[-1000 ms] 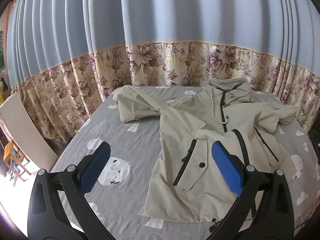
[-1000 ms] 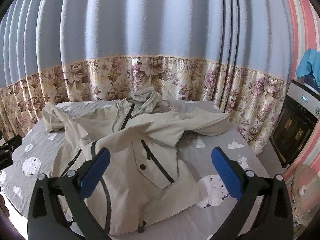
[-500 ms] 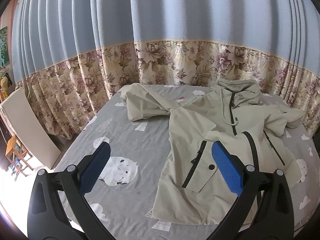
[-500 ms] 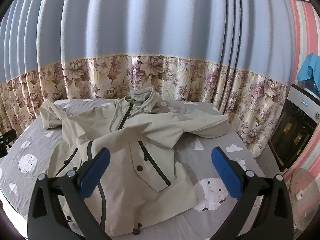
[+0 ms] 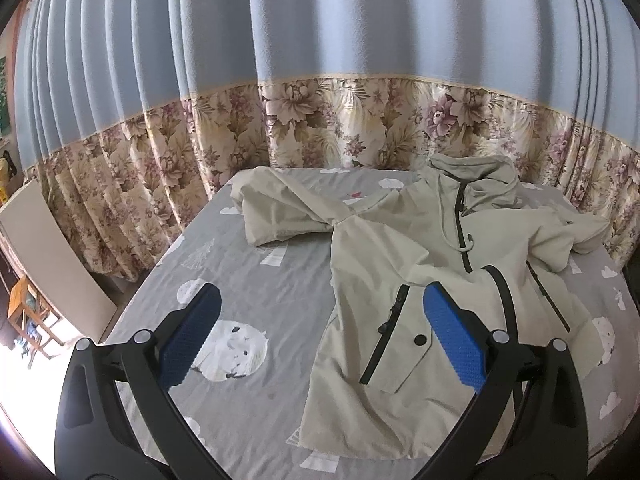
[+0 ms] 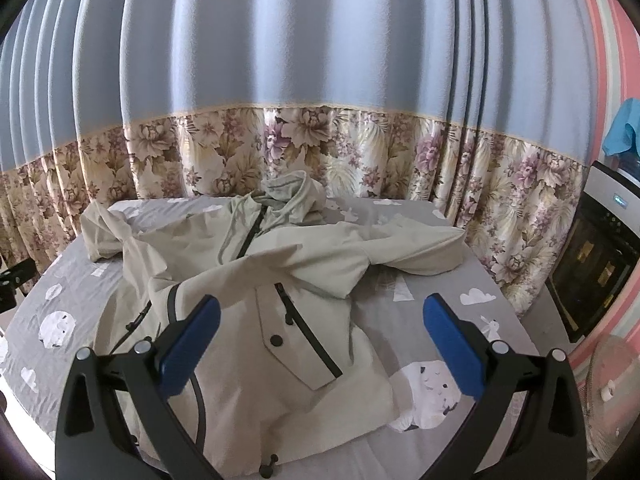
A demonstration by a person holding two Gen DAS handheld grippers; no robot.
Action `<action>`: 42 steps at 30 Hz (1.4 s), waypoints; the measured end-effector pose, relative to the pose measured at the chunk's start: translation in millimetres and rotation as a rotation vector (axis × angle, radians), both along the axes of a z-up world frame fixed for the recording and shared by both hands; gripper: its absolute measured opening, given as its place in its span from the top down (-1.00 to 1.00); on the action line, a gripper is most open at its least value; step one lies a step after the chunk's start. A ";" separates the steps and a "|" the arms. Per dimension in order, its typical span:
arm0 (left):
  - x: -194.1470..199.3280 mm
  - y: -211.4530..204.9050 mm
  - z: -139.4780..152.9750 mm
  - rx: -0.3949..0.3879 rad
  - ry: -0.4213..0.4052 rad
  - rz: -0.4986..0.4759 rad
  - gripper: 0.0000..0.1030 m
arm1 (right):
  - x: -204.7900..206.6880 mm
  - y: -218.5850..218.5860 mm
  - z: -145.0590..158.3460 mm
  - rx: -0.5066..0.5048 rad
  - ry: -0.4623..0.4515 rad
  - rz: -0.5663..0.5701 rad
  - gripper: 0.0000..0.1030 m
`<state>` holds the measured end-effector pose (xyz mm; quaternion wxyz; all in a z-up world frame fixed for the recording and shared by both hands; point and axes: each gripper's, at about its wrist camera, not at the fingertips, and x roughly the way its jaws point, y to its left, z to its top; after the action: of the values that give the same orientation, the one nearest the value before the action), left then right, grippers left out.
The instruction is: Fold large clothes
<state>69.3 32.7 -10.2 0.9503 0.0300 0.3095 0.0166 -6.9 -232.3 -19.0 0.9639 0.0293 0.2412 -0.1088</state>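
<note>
A tall curtain (image 5: 320, 80), blue above with a floral band below, hangs across the whole back of both views. In front of it stands a bed (image 5: 248, 280) covered in a grey sheet printed with white clouds and round animal figures. A pale beige hooded jacket (image 5: 400, 264) lies spread front-up on the bed, its hood (image 6: 292, 196) towards the curtain and its hem at the near edge. One sleeve (image 5: 280, 216) runs out towards the bed's left side and is bunched at the end; the other sleeve (image 6: 420, 248) stretches towards the right side. The front is rumpled, with dark zips, a pocket flap (image 6: 296, 336) and a dark button showing.

To the right of the bed stands a dark appliance (image 6: 596, 264) with a glass door, with a blue cloth (image 6: 624, 128) above it. To the left, a pale board (image 5: 52, 264) leans near the curtain.

The left gripper (image 5: 316, 344) hovers above the bed's near edge, its blue-padded fingers (image 5: 452, 340) spread wide and empty, beside the jacket's lower left part. The right gripper (image 6: 316, 344) hovers over the jacket's lower right part, its fingers (image 6: 192, 344) likewise wide apart and empty.
</note>
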 end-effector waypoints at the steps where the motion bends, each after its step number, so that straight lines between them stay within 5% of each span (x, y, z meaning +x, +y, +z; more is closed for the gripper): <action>1: 1.9 -0.2 -0.7 0.001 -0.013 -0.010 -0.94 | 0.8 0.6 -0.8 -0.006 -0.007 0.012 -0.96; 8: 18.5 -0.9 -30.2 -0.026 0.006 -0.054 -0.94 | 19.9 -6.1 -35.9 -0.011 0.129 0.055 -0.96; 12: 30.4 0.2 -64.6 0.023 0.125 -0.050 -0.94 | 25.8 -20.0 -69.7 0.008 0.199 0.038 -0.96; 15: 36.0 13.0 -89.9 -0.017 0.195 -0.053 -0.94 | 25.4 -30.8 -86.5 0.004 0.230 -0.004 -0.96; 20: 39.6 23.6 -119.0 -0.026 0.255 -0.057 -0.94 | 24.8 -56.8 -106.4 0.076 0.270 0.000 -0.40; 27: 34.5 10.4 -143.9 -0.066 0.306 -0.156 -0.92 | 40.2 -82.0 -141.1 0.094 0.354 -0.005 -0.33; 28: 36.0 7.4 -147.1 -0.069 0.314 -0.163 -0.89 | 46.0 -84.6 -146.3 0.100 0.371 0.008 0.00; 30: 42.9 0.2 -154.5 -0.088 0.337 -0.192 -0.44 | 57.0 -85.9 -154.1 0.154 0.405 0.075 0.50; 32: 47.6 -4.9 -158.7 -0.108 0.349 -0.208 -0.15 | 61.5 -86.6 -153.1 0.179 0.399 0.123 0.76; 36: 48.5 -6.5 -148.0 -0.130 0.332 -0.217 0.95 | 51.0 -93.1 -131.3 0.235 0.322 0.190 0.93; 42: 18.4 22.1 -90.8 -0.226 0.261 -0.292 0.96 | -15.0 -93.4 -52.0 0.193 0.137 0.219 0.94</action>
<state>87.6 54.8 -101.0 0.8919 -0.0305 0.4219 -0.1598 -21.9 -325.7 -71.0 0.9440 0.0878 0.3175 0.0187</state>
